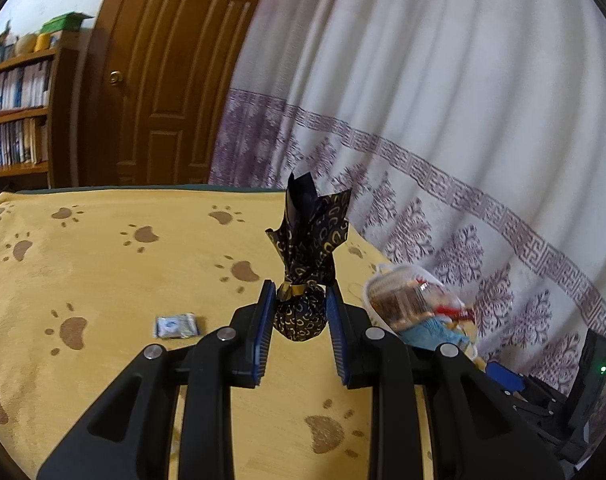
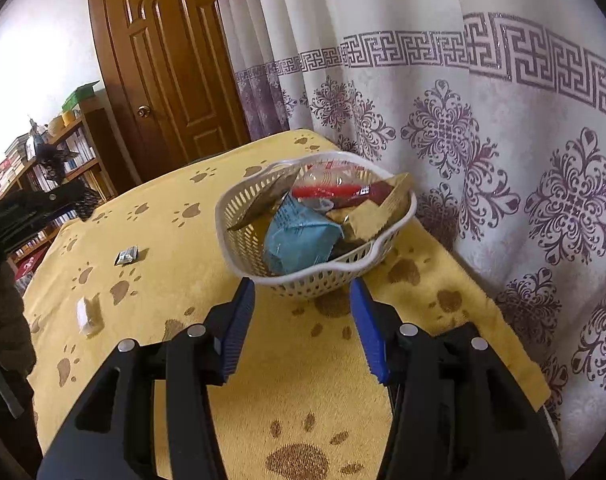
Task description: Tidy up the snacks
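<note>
My left gripper (image 1: 301, 312) is clamped on a black foil-wrapped chocolate (image 1: 301, 316) patterned with gold horseshoe shapes; the blue pads press its round body from both sides, and the twisted foil top fans upward above a gold tie. I hold it in the air over the yellow cloth with brown paw prints (image 1: 103, 280). My right gripper (image 2: 303, 324) has its jaws apart with nothing between them, and it points at the near rim of the white plastic basket (image 2: 239, 216).

The left wrist view shows the grip plainly, but there the basket (image 1: 373, 284) is blurred at the right and its contents are hard to read. It also shows a small silvery-blue packet (image 1: 177, 326) lying flat on the cloth, left of my left fingers.

The right wrist view gives the basket sharply: it stands on the cloth close to the patterned curtain (image 2: 503, 160), and it holds a light blue pack (image 2: 299, 240), a red stick-shaped wrapper (image 2: 331, 191), tan wrappers and a clear packet. The same silvery packet (image 2: 126, 255) lies well left of the basket, and a pale wrapped piece (image 2: 89, 316), which the left view does not show, lies nearer to me. At the far left edge the chocolate (image 2: 57, 164) appears small and dark above the cloth, in front of a bookshelf (image 2: 83, 152).
</note>
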Available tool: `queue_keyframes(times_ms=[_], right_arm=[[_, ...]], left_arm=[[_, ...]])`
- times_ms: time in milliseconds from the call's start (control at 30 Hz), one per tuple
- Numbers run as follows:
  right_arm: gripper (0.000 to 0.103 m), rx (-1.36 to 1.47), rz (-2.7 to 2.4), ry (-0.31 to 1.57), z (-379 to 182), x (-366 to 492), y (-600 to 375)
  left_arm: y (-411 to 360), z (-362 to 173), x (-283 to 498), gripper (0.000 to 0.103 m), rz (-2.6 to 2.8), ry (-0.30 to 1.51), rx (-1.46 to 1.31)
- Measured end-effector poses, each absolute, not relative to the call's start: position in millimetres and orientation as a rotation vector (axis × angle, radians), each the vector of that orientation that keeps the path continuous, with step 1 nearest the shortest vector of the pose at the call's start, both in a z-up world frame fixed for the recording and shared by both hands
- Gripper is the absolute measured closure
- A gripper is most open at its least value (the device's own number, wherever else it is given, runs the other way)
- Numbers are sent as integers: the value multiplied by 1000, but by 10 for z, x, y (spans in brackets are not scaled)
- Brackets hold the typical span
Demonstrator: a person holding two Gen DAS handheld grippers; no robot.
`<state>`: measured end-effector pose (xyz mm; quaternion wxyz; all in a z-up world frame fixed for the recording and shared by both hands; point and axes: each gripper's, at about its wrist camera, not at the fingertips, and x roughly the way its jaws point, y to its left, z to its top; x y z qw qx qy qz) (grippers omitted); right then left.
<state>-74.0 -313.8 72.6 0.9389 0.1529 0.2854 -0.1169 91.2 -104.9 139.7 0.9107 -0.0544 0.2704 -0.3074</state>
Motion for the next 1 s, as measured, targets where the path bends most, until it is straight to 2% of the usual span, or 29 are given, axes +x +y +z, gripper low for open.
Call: queue_keyframes(times_ms=[633, 1000], right_arm=[[52, 381, -78, 592, 490, -797, -3138], [52, 428, 8, 616, 389, -818, -3076]], left_arm=[[-1988, 1313, 864, 77, -656, 611, 53], [-1477, 989, 1060, 76, -479, 709, 5]])
